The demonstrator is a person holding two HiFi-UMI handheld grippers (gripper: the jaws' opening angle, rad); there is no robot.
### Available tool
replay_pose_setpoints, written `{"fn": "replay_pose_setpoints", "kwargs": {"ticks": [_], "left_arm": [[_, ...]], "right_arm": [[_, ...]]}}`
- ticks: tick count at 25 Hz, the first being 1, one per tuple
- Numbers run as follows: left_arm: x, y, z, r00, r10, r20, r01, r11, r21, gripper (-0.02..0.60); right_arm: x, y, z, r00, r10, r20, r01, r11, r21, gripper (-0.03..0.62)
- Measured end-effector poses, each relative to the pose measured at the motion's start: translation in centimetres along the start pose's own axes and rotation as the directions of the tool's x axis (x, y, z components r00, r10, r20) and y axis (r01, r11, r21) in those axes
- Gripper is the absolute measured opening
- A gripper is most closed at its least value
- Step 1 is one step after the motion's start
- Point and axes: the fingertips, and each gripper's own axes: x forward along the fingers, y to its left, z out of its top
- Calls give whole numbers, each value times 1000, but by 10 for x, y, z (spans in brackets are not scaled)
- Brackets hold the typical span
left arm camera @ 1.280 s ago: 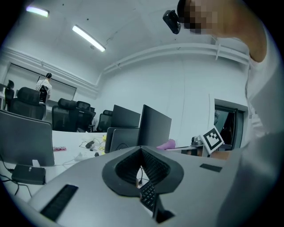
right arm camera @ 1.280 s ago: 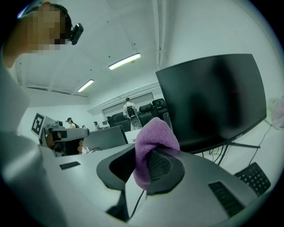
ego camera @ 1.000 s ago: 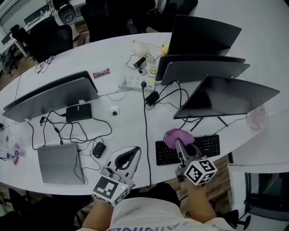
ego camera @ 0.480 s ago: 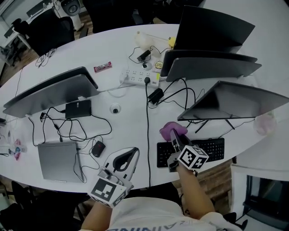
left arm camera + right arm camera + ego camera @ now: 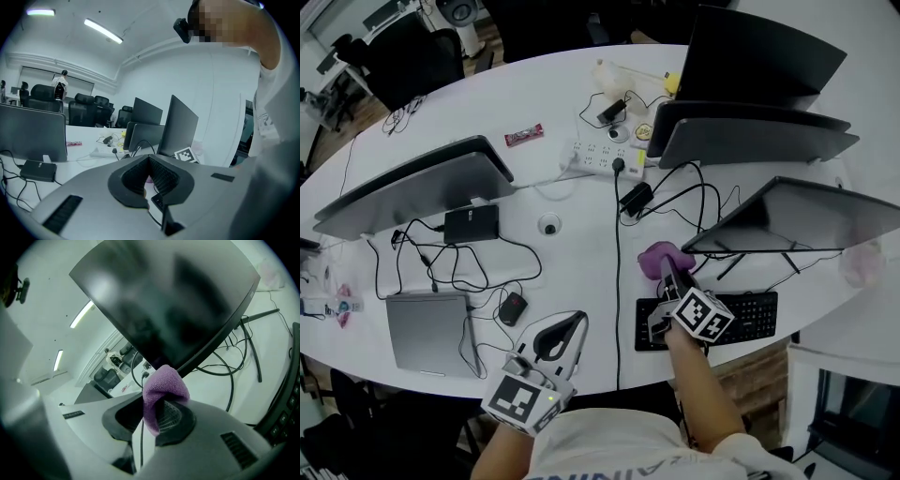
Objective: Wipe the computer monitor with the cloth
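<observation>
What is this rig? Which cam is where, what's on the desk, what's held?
No robot: a person holds tongs in each hand. The head view looks down from the person's head; the other two cameras ride on the tongs, looking along their jaws. The white table carries monitors, a keyboard, a laptop, a mouse, a power strip and cables. The right tongs are shut on a purple cloth, beside the monitor nearest it. The left tongs are shut, empty, by the table's near edge.

On my worktop (image 5: 562, 103) a closed grey laptop (image 5: 427, 330) lies beside a black mouse (image 5: 514, 307). Further back sits a white power strip (image 5: 602, 156), near a snack bar (image 5: 525, 135).
</observation>
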Motion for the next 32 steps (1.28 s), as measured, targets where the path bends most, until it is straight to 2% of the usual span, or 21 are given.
{"fn": "replay_pose_setpoints", "kwargs": {"ticks": [9, 18, 26, 32], "left_arm": [[-8, 1, 12, 1000, 5, 25, -5, 1000, 17, 5], [-19, -1, 28, 997, -13, 77, 10, 999, 31, 5], [-29, -4, 40, 989, -45, 138, 41, 999, 28, 5], [-43, -4, 50, 982, -62, 181, 62, 998, 9, 5]], "right_arm": [[-8, 28, 30, 988, 35, 149, -32, 999, -19, 55], [-22, 61, 57, 976, 74, 203, -60, 995, -74, 55], [-50, 110, 107, 939, 146, 310, -105, 984, -148, 55], [-64, 138, 130, 922, 171, 347, -105, 974, -199, 55]]}}
